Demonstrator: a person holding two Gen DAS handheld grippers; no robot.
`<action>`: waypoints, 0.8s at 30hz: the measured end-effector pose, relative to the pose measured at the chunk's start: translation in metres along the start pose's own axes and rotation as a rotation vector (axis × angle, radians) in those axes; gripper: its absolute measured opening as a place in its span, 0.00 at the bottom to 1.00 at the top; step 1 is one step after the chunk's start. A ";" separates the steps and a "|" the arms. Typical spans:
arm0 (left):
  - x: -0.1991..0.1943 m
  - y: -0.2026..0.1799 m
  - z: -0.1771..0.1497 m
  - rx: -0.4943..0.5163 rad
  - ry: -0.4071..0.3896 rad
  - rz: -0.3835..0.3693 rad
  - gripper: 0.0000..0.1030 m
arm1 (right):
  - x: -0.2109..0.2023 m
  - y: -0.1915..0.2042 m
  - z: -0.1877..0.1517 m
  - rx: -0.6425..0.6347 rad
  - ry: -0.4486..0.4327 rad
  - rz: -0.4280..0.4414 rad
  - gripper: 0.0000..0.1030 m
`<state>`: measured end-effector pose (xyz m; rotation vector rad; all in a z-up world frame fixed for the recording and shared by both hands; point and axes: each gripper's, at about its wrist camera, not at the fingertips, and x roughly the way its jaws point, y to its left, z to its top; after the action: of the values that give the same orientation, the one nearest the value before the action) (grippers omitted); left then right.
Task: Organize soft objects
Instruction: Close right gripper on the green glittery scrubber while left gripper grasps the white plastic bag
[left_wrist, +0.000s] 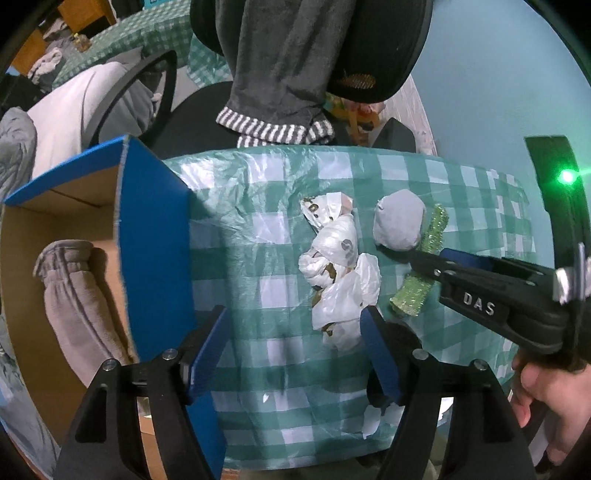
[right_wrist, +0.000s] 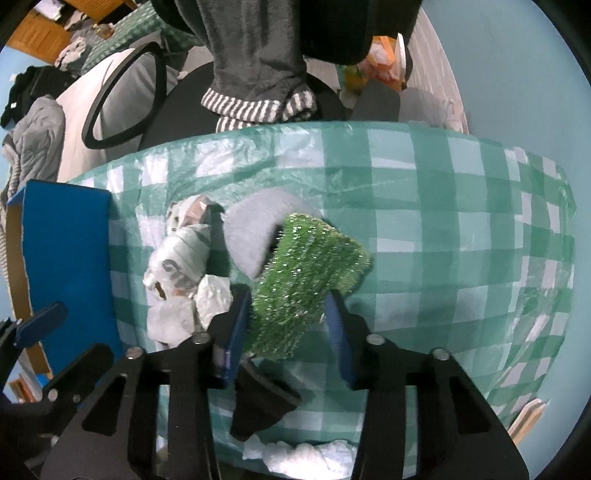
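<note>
Tools: my left tool (left_wrist: 295, 354) hangs with its blue pads spread wide over the desk, nothing between them; my right tool (right_wrist: 286, 325) has its pads either side of the green glittery sponge (right_wrist: 310, 273), pinching its near end.
Sponge: it lies on the checked green cloth (right_wrist: 424, 206), its far end just beside the grey pad (right_wrist: 255, 229); from the left wrist view the same sponge (left_wrist: 417, 288) shows under my right tool (left_wrist: 428, 264).
Bags: crumpled white plastic bags (left_wrist: 340, 269) sit in a heap at mid-desk, touching the right pad of my left tool and just left of the grey pad (left_wrist: 399, 221).
Box: a blue-sided cardboard box (left_wrist: 155, 236) stands at the left edge of the desk, open, with a rolled taupe towel (left_wrist: 74, 295) inside.
Beyond: a grey towel with striped hem (left_wrist: 280, 74) hangs over a black chair (left_wrist: 384, 48) behind the desk.
</note>
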<state>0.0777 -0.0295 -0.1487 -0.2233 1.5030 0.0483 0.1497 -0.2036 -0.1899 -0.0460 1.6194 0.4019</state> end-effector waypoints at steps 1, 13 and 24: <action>0.003 -0.001 0.001 -0.003 0.006 -0.005 0.73 | 0.000 -0.002 -0.002 0.006 0.000 0.006 0.28; 0.035 -0.014 0.009 -0.043 0.076 -0.041 0.74 | -0.014 -0.026 -0.019 0.008 -0.058 0.047 0.08; 0.061 -0.023 0.017 -0.085 0.111 -0.027 0.74 | -0.030 -0.042 -0.035 -0.005 -0.102 0.049 0.08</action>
<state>0.1027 -0.0559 -0.2053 -0.3190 1.6097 0.0792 0.1306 -0.2587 -0.1689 0.0108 1.5211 0.4394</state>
